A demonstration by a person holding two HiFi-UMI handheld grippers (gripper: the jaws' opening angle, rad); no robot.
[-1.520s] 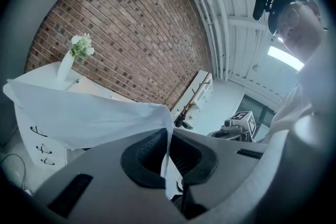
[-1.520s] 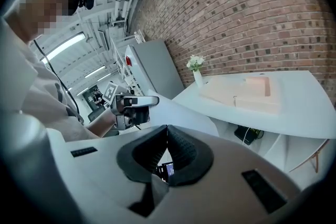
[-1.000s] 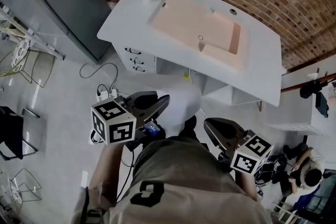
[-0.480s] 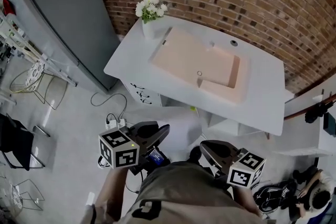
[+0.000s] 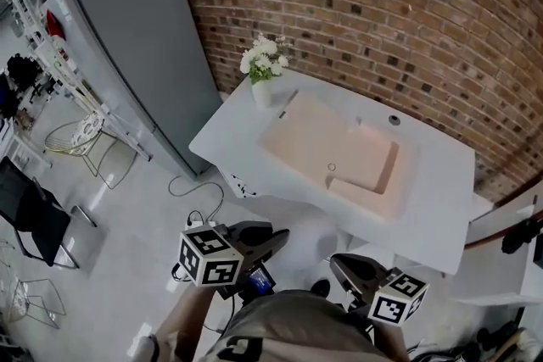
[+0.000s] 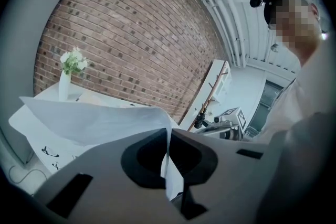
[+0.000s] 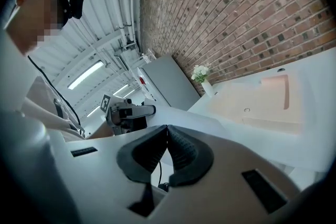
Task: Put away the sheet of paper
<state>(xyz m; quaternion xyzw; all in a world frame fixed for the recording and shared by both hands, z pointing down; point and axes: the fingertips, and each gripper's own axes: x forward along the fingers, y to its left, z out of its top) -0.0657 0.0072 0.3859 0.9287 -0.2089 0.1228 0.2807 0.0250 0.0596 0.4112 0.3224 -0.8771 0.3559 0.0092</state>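
Two grippers sit low in your head view, held close to your body and well apart from the white desk (image 5: 441, 182). Your left gripper (image 6: 168, 136) pinches the sheet of paper (image 6: 94, 120): the sheet runs upright between its jaws, then billows out to the left and ahead. Your right gripper (image 7: 167, 131) has its jaws pressed together, with nothing showing in the gap behind the tips. The sheet passes just past those tips, and you cannot tell whether they nip its edge. On the desk lie a pink mat (image 5: 339, 153) and, at the far left corner, a white vase (image 5: 261, 93) of flowers. Behind the desk stands a brick wall (image 5: 382, 13), and a grey cabinet (image 5: 144, 38) stands to its left.
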